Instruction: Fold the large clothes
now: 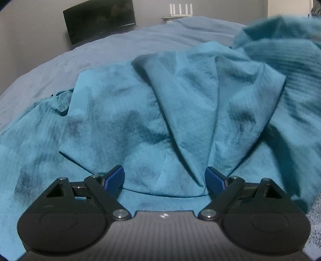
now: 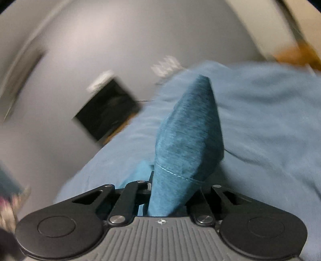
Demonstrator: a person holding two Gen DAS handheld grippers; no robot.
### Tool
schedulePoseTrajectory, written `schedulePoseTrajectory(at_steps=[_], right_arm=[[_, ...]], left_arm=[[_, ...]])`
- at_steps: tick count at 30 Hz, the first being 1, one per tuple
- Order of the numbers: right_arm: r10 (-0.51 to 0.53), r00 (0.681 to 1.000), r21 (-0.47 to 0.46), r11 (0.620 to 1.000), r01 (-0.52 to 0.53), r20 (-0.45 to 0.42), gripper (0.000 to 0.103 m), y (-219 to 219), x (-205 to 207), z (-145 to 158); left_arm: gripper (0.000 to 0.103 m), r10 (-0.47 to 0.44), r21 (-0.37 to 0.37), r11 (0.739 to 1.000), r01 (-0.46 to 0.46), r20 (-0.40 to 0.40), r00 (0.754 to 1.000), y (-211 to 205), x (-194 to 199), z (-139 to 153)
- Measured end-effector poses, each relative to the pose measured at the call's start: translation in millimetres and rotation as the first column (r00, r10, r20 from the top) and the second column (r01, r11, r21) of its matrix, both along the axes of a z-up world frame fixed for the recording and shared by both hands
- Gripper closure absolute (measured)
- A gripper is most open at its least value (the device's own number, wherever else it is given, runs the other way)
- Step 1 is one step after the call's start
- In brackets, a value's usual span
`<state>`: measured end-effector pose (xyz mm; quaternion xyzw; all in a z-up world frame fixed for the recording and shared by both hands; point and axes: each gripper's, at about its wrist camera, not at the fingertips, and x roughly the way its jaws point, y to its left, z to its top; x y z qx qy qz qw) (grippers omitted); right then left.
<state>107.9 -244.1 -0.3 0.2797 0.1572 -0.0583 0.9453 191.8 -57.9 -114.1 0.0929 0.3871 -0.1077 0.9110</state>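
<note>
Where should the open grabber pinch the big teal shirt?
Best bet is the raised ridge of the teal shirt, pointing between the open left hand-held gripper fingers. Come straight forward and close across it: a standing fold gives both fingers cloth to bite, unlike the flat parts beside it.

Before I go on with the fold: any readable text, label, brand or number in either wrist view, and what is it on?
No readable text in either view.
Teal garment: no tag or print showing.
Left tool: only a small white mark on its body, not letters.
Right tool: only a small crosshair mark on its body, no words.
Dark monitor: screen blank.
White router: too small to read.
Right wrist background: blurred.
</note>
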Motion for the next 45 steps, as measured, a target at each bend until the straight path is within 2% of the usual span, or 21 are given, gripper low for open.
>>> schedulePoseTrajectory(at_steps=[1, 4, 8, 10, 14, 15, 17, 21, 23, 25, 27, 29, 31, 32, 33, 35, 36, 38, 40, 42, 45], right_arm=[[0.039, 0.999, -0.085, 0.996, -0.037, 0.019, 0.091, 16, -3, 6], [0.143, 0.988, -0.264, 0.956, -0.124, 0.056, 0.091, 53, -13, 17], [0.275, 0.958, -0.424, 0.879, -0.219, 0.076, 0.091, 101, -26, 24], [0.33, 0.942, -0.478, 0.839, -0.259, 0.069, 0.091, 125, -29, 24], [0.44, 0.898, -0.604, 0.72, -0.341, 0.018, 0.091, 180, -31, 15], [0.47, 0.882, -0.635, 0.681, -0.364, -0.002, 0.091, 194, -33, 10], [0.523, 0.851, -0.677, 0.612, -0.409, -0.041, 0.091, 217, -36, 0], [0.593, 0.796, -0.748, 0.471, -0.467, -0.124, 0.091, 250, -41, -24], [0.615, 0.774, -0.77, 0.417, -0.484, -0.153, 0.091, 264, -48, -34], [0.634, 0.755, -0.779, 0.384, -0.497, -0.169, 0.091, 274, -55, -37], [0.648, 0.739, -0.778, 0.363, -0.512, -0.184, 0.091, 271, -59, -40], [0.667, 0.716, -0.773, 0.337, -0.537, -0.206, 0.091, 279, -57, -47], [0.686, 0.69, -0.768, 0.307, -0.562, -0.231, 0.091, 281, -59, -52], [0.695, 0.676, -0.766, 0.29, -0.574, -0.243, 0.09, 282, -61, -53], [0.7, 0.669, -0.766, 0.279, -0.578, -0.25, 0.089, 282, -60, -54], [0.71, 0.658, -0.755, 0.282, -0.591, -0.25, 0.086, 279, -61, -52], [0.72, 0.649, -0.743, 0.291, -0.603, -0.244, 0.08, 276, -60, -49], [0.745, 0.625, -0.712, 0.308, -0.632, -0.232, 0.072, 266, -52, -38], [0.776, 0.594, -0.685, 0.315, -0.657, -0.212, 0.041, 249, -61, -29], [0.811, 0.552, -0.636, 0.324, -0.7, -0.193, 0.029, 230, -65, -6], [0.839, 0.519, -0.495, 0.384, -0.779, -0.165, 0.028, 184, -57, 13]], left_arm=[[0.016, -0.001, -0.02, 1.0, 0.001, 0.002, 1.0, 3, -1, 2], [0.016, 0.016, -0.16, 0.987, -0.013, 0.015, 1.0, 25, -10, 19], [0.016, 0.076, -0.365, 0.93, -0.051, 0.055, 0.996, 70, -31, 62], [0.015, 0.11, -0.478, 0.876, -0.064, 0.07, 0.991, 98, -41, 84], [0.011, 0.206, -0.74, 0.664, -0.105, 0.047, 0.977, 165, -63, 115], [0.008, 0.213, -0.767, 0.632, -0.108, 0.038, 0.976, 176, -65, 120], [0.007, 0.199, -0.79, 0.606, -0.097, 0.032, 0.979, 188, -69, 127], [0.007, 0.111, -0.806, 0.587, -0.069, -0.004, 0.994, 191, -66, 125], [0.007, 0.083, -0.795, 0.601, -0.084, -0.043, 0.996, 184, -58, 114], [0.007, 0.082, -0.768, 0.629, -0.118, -0.085, 0.993, 176, -48, 99], [0.009, 0.066, -0.758, 0.635, -0.145, -0.133, 0.989, 173, -39, 84], [0.023, 0.047, -0.749, 0.644, -0.154, -0.163, 0.986, 170, -31, 74], [0.076, 0.054, -0.716, 0.678, -0.164, -0.174, 0.983, 169, -27, 70], [0.084, 0.066, -0.696, 0.698, -0.169, -0.173, 0.983, 169, -25, 69], [0.088, 0.066, -0.696, 0.699, -0.164, -0.167, 0.984, 171, -23, 66], [0.091, 0.077, -0.718, 0.675, -0.174, -0.165, 0.983, 176, -23, 65], [0.092, 0.082, -0.715, 0.678, -0.17, -0.156, 0.984, 177, -24, 67], [0.094, 0.101, -0.685, 0.71, -0.16, -0.127, 0.987, 182, -29, 77], [0.095, 0.128, -0.668, 0.724, -0.17, -0.113, 0.985, 191, -30, 84], [0.096, 0.155, -0.651, 0.734, -0.192, -0.114, 0.981, 205, -32, 87], [0.098, 0.198, -0.619, 0.75, -0.233, -0.126, 0.972, 229, -35, 85]])
